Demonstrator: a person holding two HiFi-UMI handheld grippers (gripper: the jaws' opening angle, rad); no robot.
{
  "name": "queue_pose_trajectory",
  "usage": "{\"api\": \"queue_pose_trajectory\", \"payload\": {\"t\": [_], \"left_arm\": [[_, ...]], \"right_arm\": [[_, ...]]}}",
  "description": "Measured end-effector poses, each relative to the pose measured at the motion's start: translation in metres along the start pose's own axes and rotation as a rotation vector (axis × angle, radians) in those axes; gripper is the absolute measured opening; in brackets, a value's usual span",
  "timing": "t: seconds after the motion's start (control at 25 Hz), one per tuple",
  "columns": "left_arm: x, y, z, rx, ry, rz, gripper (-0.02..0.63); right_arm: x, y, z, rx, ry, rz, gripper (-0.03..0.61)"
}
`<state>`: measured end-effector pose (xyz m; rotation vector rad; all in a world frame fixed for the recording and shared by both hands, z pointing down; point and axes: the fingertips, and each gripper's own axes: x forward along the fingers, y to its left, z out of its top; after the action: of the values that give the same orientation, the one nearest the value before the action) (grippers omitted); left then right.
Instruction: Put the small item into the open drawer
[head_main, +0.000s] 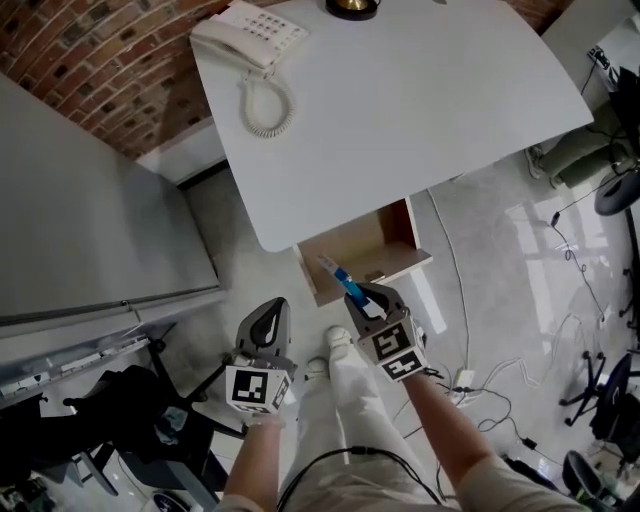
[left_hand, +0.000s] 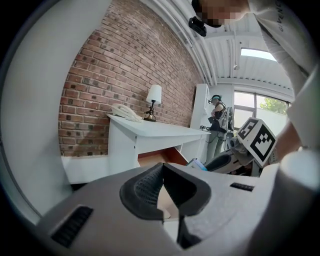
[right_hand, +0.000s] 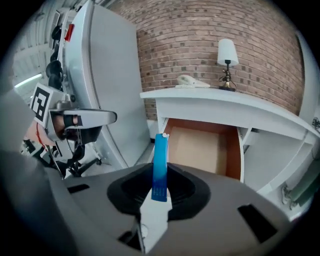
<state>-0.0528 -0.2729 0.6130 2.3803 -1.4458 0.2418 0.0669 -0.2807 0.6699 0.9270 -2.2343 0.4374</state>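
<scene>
A thin blue strip-shaped item (head_main: 343, 280) sticks out of my right gripper (head_main: 368, 294), which is shut on its lower end. In the right gripper view the blue item (right_hand: 160, 167) stands upright between the jaws, pointing at the open drawer (right_hand: 197, 150). The wooden drawer (head_main: 350, 245) is pulled out from under the white desk (head_main: 400, 110), and the item's tip hangs just over its front edge. My left gripper (head_main: 274, 306) hangs lower left of the drawer, over the floor. Its jaws (left_hand: 162, 172) are shut and hold nothing.
A white telephone (head_main: 250, 35) with a coiled cord and a lamp base (head_main: 352, 8) stand on the desk's far side. A tall grey cabinet (head_main: 90, 220) fills the left. Cables (head_main: 500, 385) and chair bases lie on the floor at right. A person (left_hand: 216, 125) stands far off.
</scene>
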Motion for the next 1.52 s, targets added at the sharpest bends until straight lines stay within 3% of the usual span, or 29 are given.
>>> {"api": "queue_pose_trajectory", "payload": {"t": [0.48, 1.2, 1.52], "left_arm": [[0.006, 0.003, -0.034, -0.042, 0.001, 0.043, 0.006], [-0.011, 0.033, -0.042, -0.087, -0.044, 0.15, 0.005], [-0.023, 0.037, -0.043, -0.092, -0.04, 0.156, 0.006]], "right_arm": [[0.05, 0.006, -0.029, -0.204, 0.214, 0.033, 0.086], [0.08, 0.01, -0.029, -0.244, 0.249, 0.035, 0.092], [0.084, 0.012, -0.029, -0.223, 0.257, 0.036, 0.106]]}}
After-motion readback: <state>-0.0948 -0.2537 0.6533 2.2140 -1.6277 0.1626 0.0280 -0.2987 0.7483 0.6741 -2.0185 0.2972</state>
